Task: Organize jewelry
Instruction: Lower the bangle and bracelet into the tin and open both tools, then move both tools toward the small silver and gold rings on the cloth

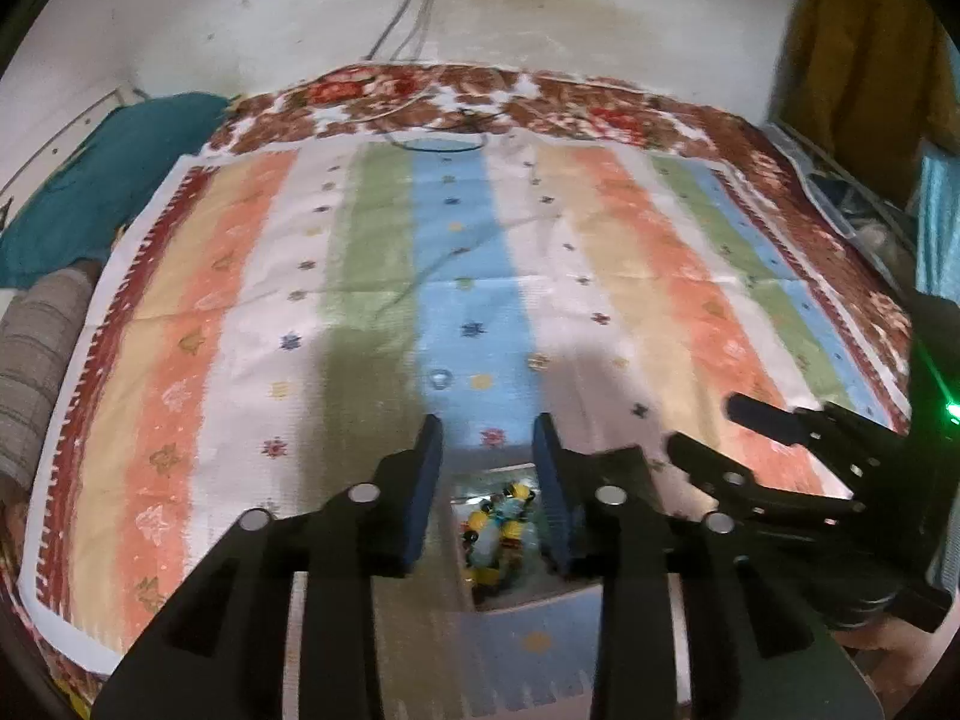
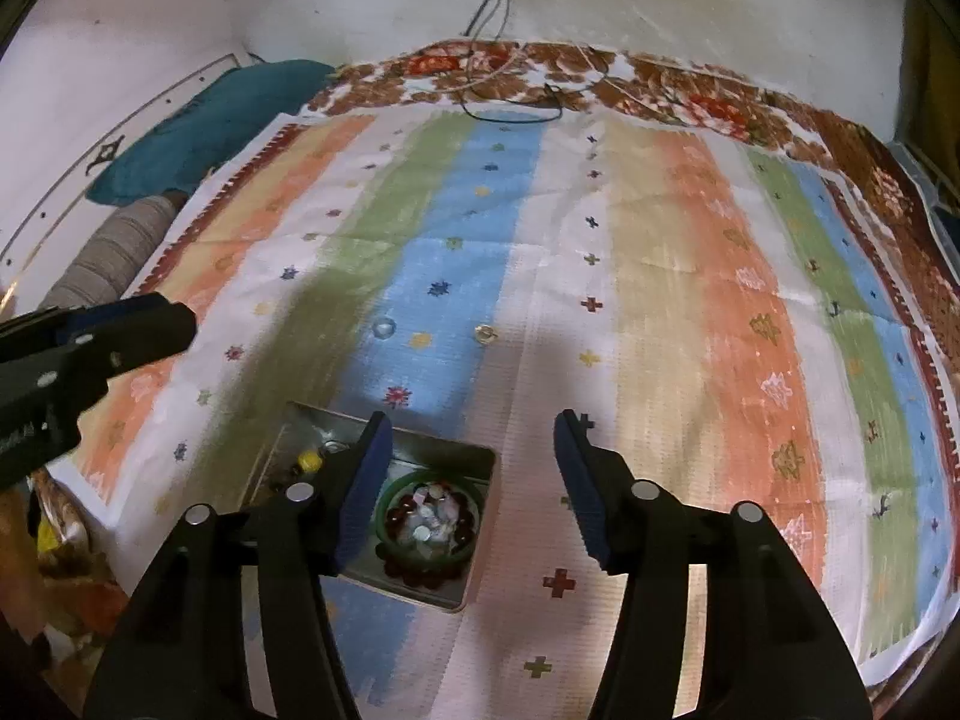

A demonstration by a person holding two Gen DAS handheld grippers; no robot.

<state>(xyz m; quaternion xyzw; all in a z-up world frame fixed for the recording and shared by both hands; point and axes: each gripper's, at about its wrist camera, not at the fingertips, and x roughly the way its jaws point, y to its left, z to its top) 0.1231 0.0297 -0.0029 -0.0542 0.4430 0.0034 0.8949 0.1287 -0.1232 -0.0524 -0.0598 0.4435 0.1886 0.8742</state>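
Observation:
A metal box [image 2: 480, 462] sits on the striped cloth [image 2: 660, 300] near the front edge. In the right wrist view it holds a green bangle [image 2: 393, 546] around dark red beads and small pale pieces. In the left wrist view yellow and pale beads [image 1: 492, 525] lie in the box. Two small rings lie on the cloth beyond the box: a clear one [image 2: 384, 328] and a gold one [image 2: 485, 333]. My left gripper [image 1: 487, 444] is open and empty above the box. My right gripper [image 2: 473, 438] is open and empty, just right of the box.
A teal pillow [image 1: 102, 180] and a grey striped roll [image 1: 36, 360] lie at the left. A brown floral blanket [image 1: 480, 96] lies under the cloth at the back, with a dark cord loop [image 1: 438, 141]. Cables hang down the white wall [image 1: 414, 12].

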